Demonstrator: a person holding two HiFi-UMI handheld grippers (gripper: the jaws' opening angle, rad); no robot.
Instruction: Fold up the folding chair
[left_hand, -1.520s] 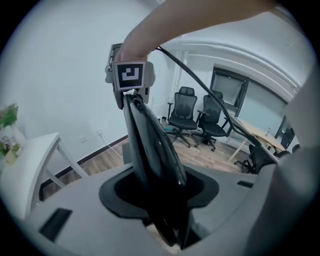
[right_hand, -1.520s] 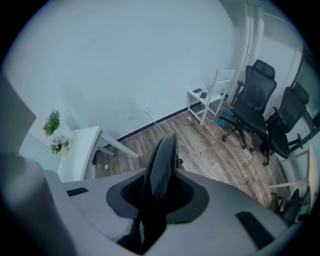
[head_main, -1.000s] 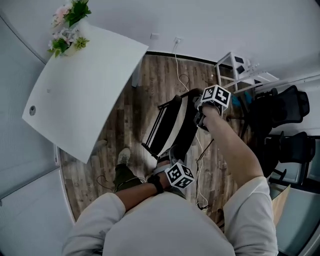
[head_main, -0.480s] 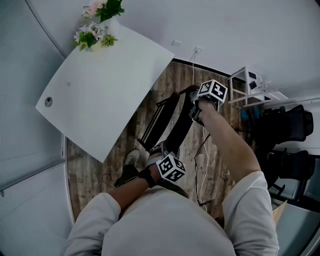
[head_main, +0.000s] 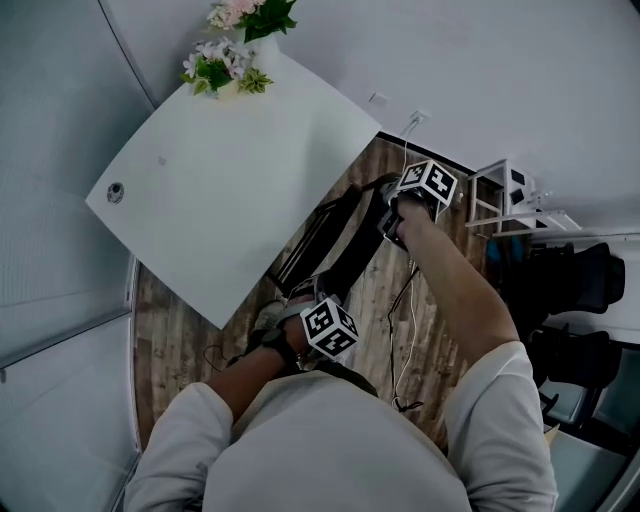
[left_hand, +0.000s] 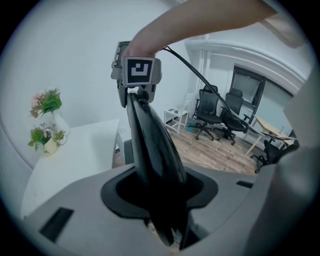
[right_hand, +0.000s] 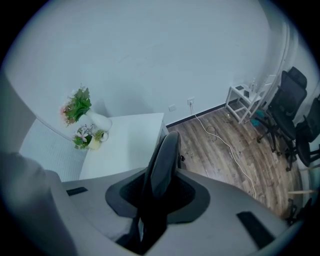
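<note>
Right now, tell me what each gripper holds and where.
Both hold the black folding chair: left gripper clamps its near edge, right gripper its far edge.

The folding chair (left_hand: 150, 145) is finished in smooth, glossy black; the floor (head_main: 175, 320) is laid in grained wood; the worktop (head_main: 230, 190) is finished matt white.

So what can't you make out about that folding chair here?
Head view: near end of the folding chair, under the left hand-held gripper.
Left gripper view: whether it lies fully flat; seen edge-on.
Head view: jaws of the right hand-held gripper, under its cube.
</note>
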